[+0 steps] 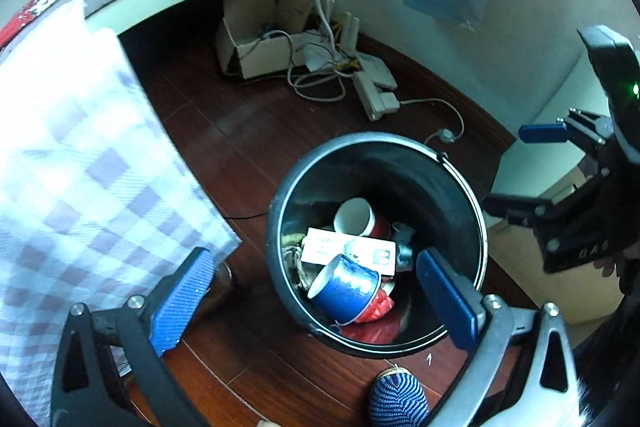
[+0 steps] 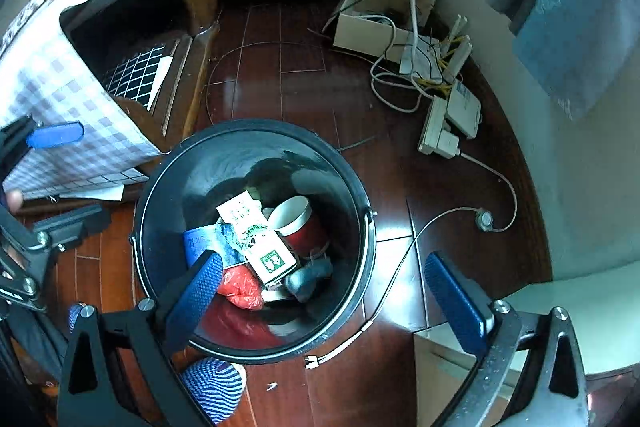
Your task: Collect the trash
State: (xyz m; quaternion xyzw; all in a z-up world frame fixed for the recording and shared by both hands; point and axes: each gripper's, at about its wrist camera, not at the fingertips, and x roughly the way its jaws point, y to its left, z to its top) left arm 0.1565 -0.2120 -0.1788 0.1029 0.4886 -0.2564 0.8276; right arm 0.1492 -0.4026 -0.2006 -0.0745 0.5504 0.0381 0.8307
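A black round trash bin [image 1: 276, 227] [image 2: 360, 259] stands on the dark wooden floor. Inside lie a blue paper cup [image 1: 346, 287] [image 2: 202, 243], a red-and-white cup [image 1: 358, 217] [image 2: 298, 221], a white carton [image 1: 348, 251] [image 2: 256, 239], red plastic [image 1: 376, 307] [image 2: 242, 287] and grey crumpled trash [image 2: 310, 277]. My left gripper [image 1: 316, 299] is open and empty above the bin's near side. My right gripper [image 2: 328, 299] is open and empty over the bin's right rim; it also shows in the left wrist view [image 1: 516, 167].
A table with a checked cloth [image 1: 80, 163] [image 2: 68, 95] stands left of the bin. A cardboard box [image 1: 256, 35] [image 2: 368, 23], power strips [image 1: 376, 87] [image 2: 448, 123] and cables lie by the wall. A striped slipper [image 1: 398, 399] [image 2: 216, 387] is near the bin.
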